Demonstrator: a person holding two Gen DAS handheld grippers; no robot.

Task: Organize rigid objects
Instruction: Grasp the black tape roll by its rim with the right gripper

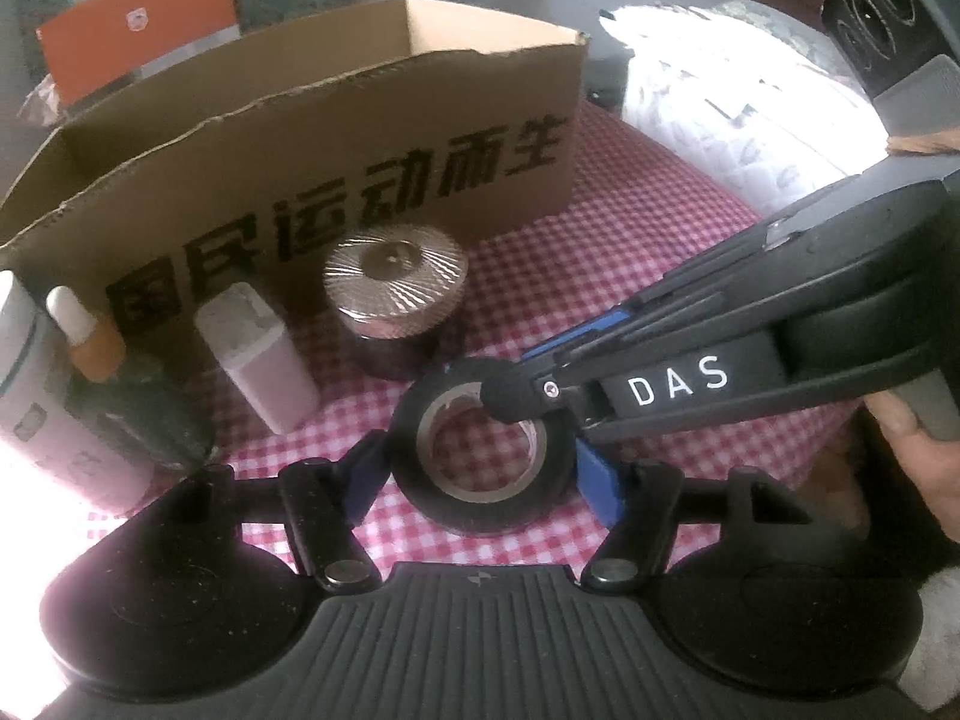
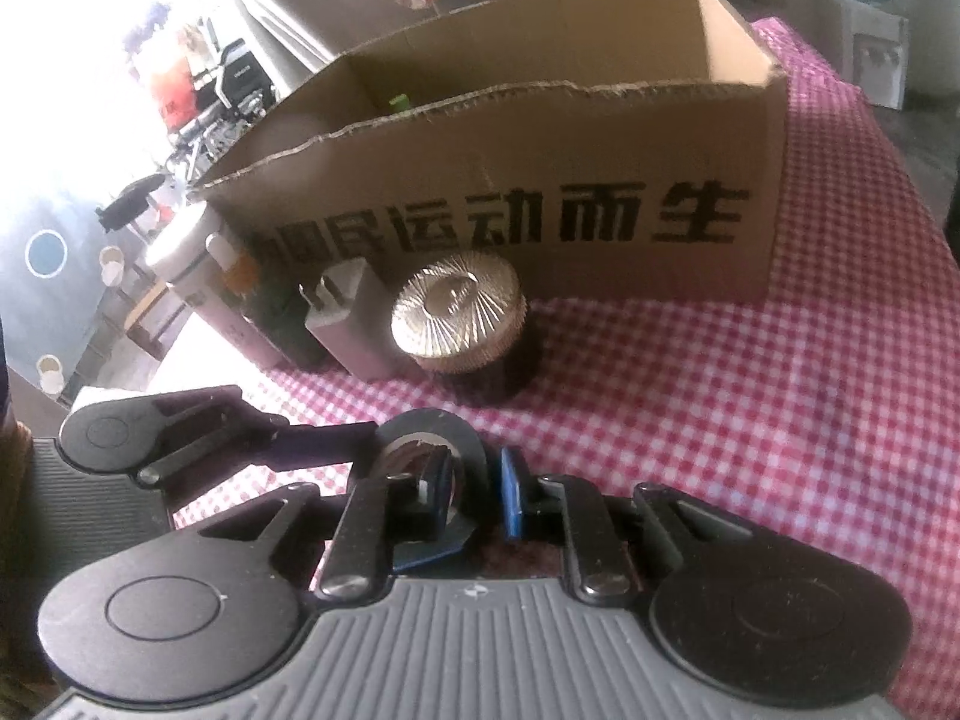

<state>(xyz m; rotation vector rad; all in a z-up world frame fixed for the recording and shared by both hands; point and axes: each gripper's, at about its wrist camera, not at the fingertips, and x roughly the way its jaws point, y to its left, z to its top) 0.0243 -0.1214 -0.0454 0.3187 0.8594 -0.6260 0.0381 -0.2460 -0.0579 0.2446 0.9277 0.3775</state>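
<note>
A black tape roll (image 1: 480, 450) lies flat on the red checked cloth between the fingers of my left gripper (image 1: 483, 474), whose blue pads touch its sides. My right gripper (image 1: 528, 387) comes in from the right, one finger inside the roll's core and one outside, shut on its wall; this grip also shows in the right wrist view (image 2: 474, 489). An open cardboard box (image 1: 336, 138) with black characters stands behind. A jar with a ribbed gold lid (image 1: 393, 288), a white charger (image 1: 255, 354) and a small orange bottle (image 1: 90, 336) stand before it.
A white cylinder (image 1: 24, 372) and a dark green item (image 1: 138, 414) stand at the left. A white patterned bundle (image 1: 738, 108) lies at the right. The box (image 2: 540, 180) holds a green item (image 2: 397, 102). The table's left edge drops off.
</note>
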